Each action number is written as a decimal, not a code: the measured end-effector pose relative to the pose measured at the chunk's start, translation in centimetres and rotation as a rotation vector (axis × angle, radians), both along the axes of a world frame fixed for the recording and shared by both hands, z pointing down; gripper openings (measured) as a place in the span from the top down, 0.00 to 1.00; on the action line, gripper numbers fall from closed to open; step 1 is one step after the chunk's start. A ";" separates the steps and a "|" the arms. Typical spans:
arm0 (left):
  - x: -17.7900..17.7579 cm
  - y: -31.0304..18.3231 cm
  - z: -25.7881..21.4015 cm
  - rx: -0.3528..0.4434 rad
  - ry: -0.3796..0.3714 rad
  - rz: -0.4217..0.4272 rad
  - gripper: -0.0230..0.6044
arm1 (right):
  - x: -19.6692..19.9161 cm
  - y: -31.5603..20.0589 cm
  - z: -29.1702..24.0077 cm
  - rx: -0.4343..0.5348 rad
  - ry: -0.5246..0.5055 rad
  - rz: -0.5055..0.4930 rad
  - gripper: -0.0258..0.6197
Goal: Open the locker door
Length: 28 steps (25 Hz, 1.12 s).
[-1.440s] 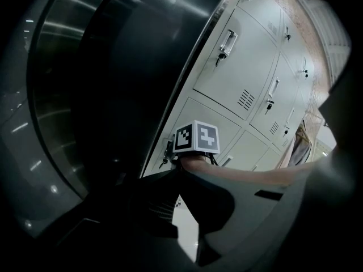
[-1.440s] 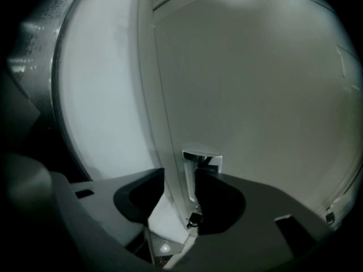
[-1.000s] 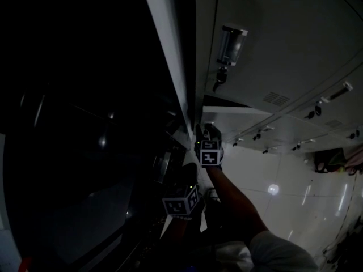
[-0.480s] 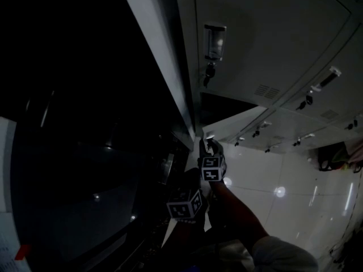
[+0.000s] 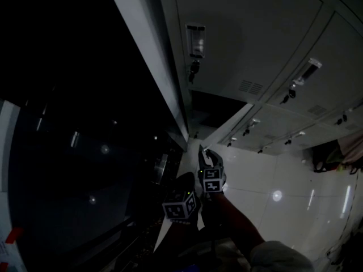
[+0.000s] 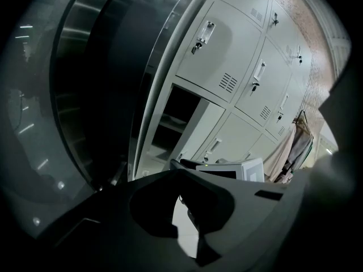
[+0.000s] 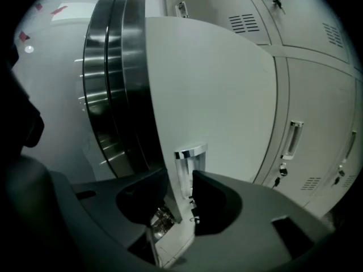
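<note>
Grey locker door point(image 7: 215, 84) — edge held in right claw point(image 7: 180, 185), jaws just opening

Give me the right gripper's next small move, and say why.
Probably swing the locker door a little wider. The right gripper has its jaws, just opened slightly, on the door's edge by the chrome handle, and the door stands only partly open from its compartment.

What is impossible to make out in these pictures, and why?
Inside of the open locker: head view, too dark.
Handle window on the door above: head view, too small to show any label.
Hanging cloth: head view, cut off by the right edge.
Surface left of the lockers: head view, only reflections show.
</note>
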<state>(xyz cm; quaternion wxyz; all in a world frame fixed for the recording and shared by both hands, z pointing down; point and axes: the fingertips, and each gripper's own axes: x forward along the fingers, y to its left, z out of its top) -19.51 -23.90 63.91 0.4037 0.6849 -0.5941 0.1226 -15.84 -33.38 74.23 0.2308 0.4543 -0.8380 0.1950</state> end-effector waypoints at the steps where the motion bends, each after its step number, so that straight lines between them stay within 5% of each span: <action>1: 0.3 0.2 0.1 -0.001 0.000 0.003 0.97 | 0.5 0.4 0.0 -0.003 0.003 -0.002 0.71; 8: 2.5 1.3 -0.3 -0.015 -0.033 0.033 0.97 | 3.7 2.9 0.0 -0.035 -0.006 -0.016 0.72; 15: 5.8 2.2 -0.3 0.008 -0.021 0.083 0.97 | 6.9 5.4 -0.2 -0.049 -0.008 -0.012 0.85; 28: 11.2 2.6 -0.6 0.024 -0.014 0.178 0.97 | 14.1 7.0 -0.1 -0.096 -0.026 0.045 0.87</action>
